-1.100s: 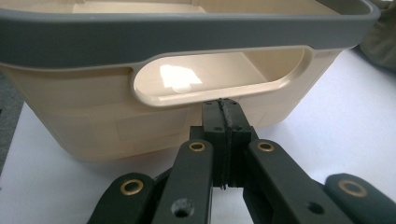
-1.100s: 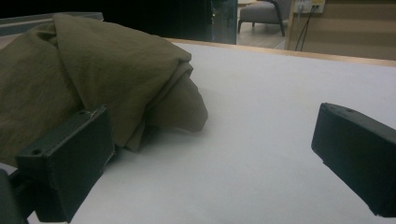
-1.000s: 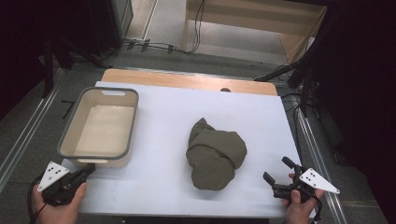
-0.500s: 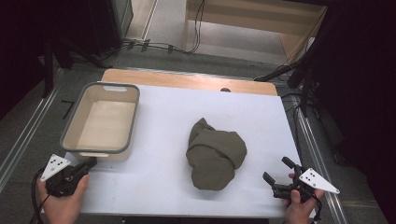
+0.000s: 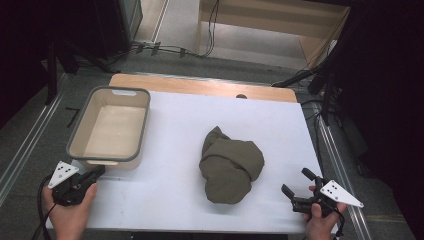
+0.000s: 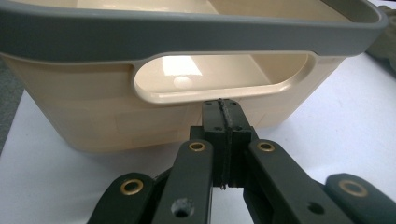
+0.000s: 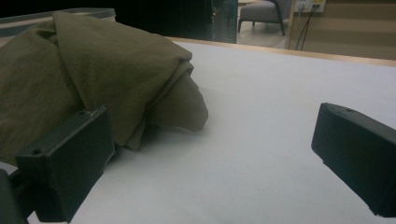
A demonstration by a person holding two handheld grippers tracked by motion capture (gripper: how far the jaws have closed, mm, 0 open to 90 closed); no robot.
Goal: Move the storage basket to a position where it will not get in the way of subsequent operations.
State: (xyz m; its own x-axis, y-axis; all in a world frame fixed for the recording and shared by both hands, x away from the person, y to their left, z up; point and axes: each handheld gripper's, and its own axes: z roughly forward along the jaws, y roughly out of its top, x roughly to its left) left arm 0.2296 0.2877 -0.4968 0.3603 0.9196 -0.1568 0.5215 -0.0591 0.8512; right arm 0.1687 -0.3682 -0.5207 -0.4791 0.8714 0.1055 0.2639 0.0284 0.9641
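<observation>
the white counter (image 5: 170,175) carries everything, with a strip of bare wood along its far edge. on its left side stands a cream tub (image 5: 111,127) with a grey rim, its handle slot facing the person. near the middle lies an olive cloth (image 5: 230,165), bunched into a soft folded heap (creases run across its top), well apart from the tub. the left hand (image 5: 67,210) rests at the near left corner, its left tongs (image 5: 98,171) pointing at the tub's near wall, clenched tight with nothing between them, tips just short of the handle slot. the right hand (image 5: 320,220) sits at the near right corner, its right tongs (image 5: 295,182) released wide and level, aimed at the cloth, one jaw just beside its edge.
</observation>
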